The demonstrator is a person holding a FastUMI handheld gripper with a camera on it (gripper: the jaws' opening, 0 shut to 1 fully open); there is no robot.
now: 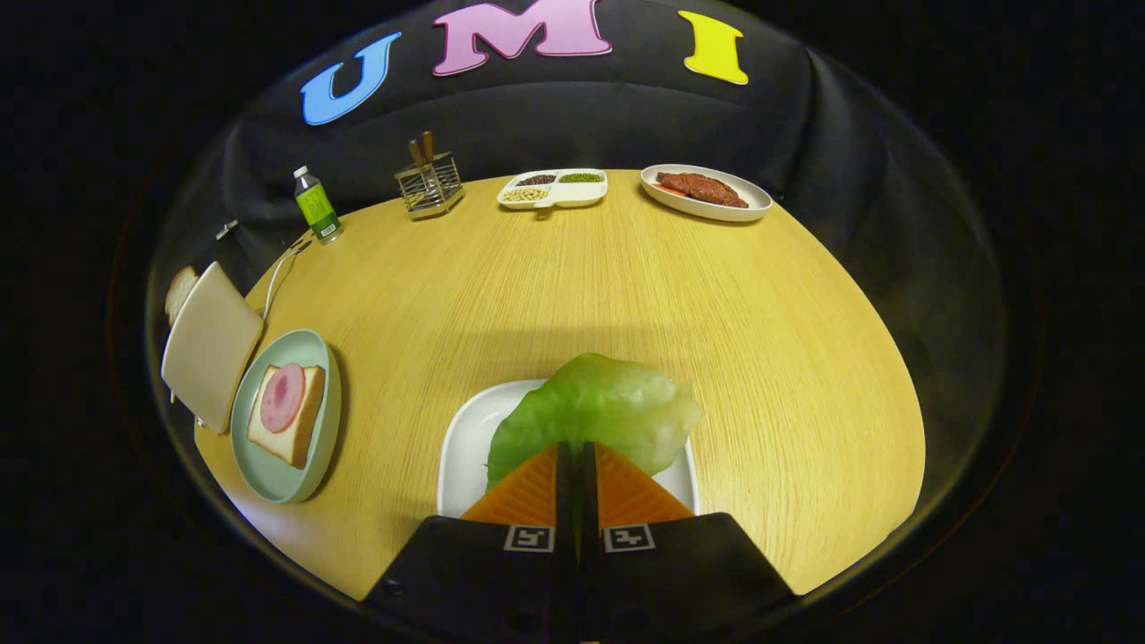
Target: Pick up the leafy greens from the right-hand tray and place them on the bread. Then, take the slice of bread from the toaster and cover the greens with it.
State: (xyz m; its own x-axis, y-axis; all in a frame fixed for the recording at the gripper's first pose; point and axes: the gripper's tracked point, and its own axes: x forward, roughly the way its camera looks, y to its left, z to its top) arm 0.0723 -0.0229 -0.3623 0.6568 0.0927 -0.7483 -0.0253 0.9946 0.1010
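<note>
Wooden tabletop [572, 286] carries everything. Far to the left of the gripper [577, 452] stands the toaster [210, 344] with a slice of bread [179, 291] sticking out at its far end. Just beside it is a pale green plate [268, 474] with bread [300, 425] and a pink round slice [283, 397] on top. The orange fingers [528, 492] are almost closed, with a thin gap, and they pinch the near edge of the leafy greens [595, 411], which lie on the white tray [465, 447]. Beyond the fingers are a green bottle [317, 206], a wire holder [429, 183], a divided dish [553, 189] and a plate of meat [705, 191].
</note>
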